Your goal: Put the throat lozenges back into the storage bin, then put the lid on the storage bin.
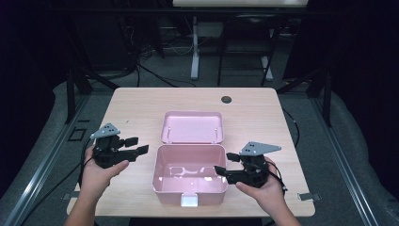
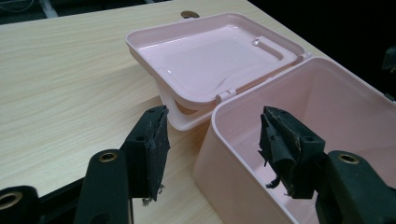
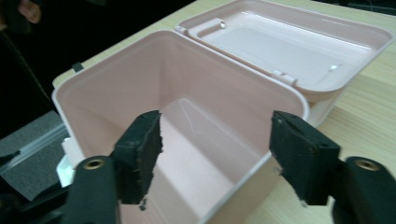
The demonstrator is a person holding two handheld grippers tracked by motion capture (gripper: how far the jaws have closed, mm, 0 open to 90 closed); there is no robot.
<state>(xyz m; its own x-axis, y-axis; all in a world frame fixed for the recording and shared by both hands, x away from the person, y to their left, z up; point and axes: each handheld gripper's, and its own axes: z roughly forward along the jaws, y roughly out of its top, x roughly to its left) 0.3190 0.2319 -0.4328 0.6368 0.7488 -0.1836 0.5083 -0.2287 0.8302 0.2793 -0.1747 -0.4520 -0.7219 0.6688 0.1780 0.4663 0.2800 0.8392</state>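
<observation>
Near the table's (image 1: 141,101) front edge sits the box (image 1: 164,186), lid (image 1: 192,126) swung back, flanked by the left hand-held gripper (image 1: 136,146) and right hand-held gripper (image 1: 225,164), both released, holding nothing.

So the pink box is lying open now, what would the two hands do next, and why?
Probably draw both away from the box. Its lid lies flat back on the table, the inside looks empty, and the left gripper and right gripper have open jaws holding nothing, one at each side.
</observation>
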